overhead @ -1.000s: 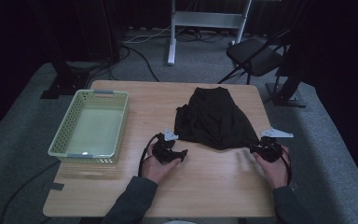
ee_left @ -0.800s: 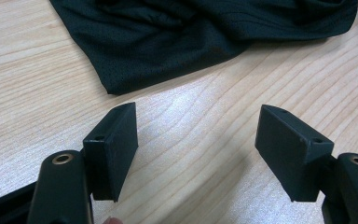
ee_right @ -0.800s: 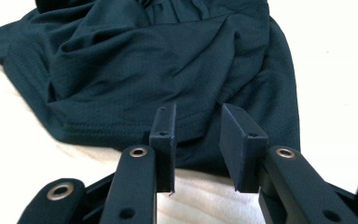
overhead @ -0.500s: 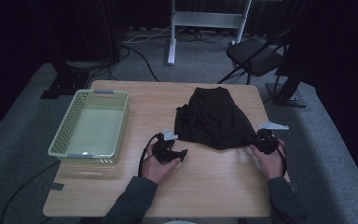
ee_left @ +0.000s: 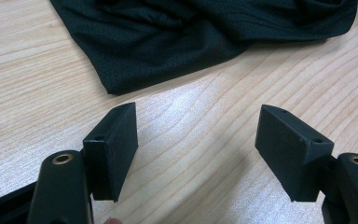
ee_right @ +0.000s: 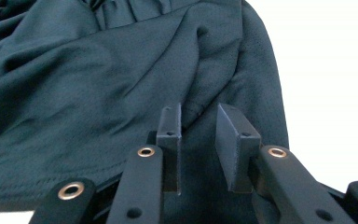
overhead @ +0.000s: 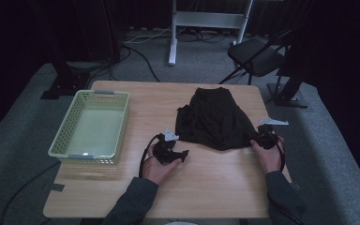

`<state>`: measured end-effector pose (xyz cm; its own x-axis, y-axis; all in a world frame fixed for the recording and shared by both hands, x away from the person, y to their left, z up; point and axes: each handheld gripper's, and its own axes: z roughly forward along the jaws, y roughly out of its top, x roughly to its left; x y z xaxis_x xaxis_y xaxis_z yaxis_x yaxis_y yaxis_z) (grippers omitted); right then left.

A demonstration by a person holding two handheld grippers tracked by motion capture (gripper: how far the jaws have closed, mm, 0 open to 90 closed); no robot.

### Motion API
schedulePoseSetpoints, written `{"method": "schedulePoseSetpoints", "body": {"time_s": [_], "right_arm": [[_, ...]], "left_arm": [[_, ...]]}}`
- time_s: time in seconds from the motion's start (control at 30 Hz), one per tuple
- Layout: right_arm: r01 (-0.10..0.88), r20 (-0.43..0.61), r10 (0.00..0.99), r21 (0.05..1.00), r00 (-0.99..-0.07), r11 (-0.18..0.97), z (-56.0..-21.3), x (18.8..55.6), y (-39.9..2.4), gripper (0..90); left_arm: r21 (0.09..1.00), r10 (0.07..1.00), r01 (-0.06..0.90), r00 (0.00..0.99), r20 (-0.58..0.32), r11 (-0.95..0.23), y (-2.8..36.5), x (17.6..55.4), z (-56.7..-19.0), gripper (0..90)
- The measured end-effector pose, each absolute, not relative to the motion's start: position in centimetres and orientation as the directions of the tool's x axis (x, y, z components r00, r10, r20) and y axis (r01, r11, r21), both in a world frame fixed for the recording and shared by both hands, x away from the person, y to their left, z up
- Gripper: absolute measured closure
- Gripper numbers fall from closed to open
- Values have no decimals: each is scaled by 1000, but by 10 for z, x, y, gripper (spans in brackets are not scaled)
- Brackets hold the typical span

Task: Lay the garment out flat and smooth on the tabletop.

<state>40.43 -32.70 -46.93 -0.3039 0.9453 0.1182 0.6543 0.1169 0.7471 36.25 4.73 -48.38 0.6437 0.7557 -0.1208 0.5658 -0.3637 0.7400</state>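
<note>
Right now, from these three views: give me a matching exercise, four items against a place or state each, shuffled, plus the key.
Items
1. left gripper
2. right gripper
3. basket
4. black garment

States
A. empty, at the table's left side
B. jaws wide apart over bare wood, short of the cloth
C. crumpled on the table's right half
D. jaws narrowly apart at the cloth's edge

Pairs: 1-B, 2-D, 3-A, 4-C

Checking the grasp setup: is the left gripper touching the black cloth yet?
Apart. In the left gripper view, the left gripper has its jaws spread wide over bare wooden table, and the black cloth ends short of the jaw tips.
</note>
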Motion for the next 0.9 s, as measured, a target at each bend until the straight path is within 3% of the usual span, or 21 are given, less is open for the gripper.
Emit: {"method": "schedulePoseSetpoints", "body": {"time_s": [0.6,0.67,0.83,0.9], "right_arm": [[701,138,955,708,-263,91,-477,433,-317,652],[698,110,956,706,-274,118,-476,434,-314,687],[698,63,953,695,-295,170,-472,434,-309,874],[693,57,953,700,-296,173,-469,432,-309,888]], "left_arm": [[740,756,565,644,-118,-365,47,362,-484,306],[740,756,565,644,-119,-365,47,362,-484,306],[740,757,566,643,-119,-364,47,362,-484,306],[740,757,566,642,-120,-363,47,362,-484,306]]}}
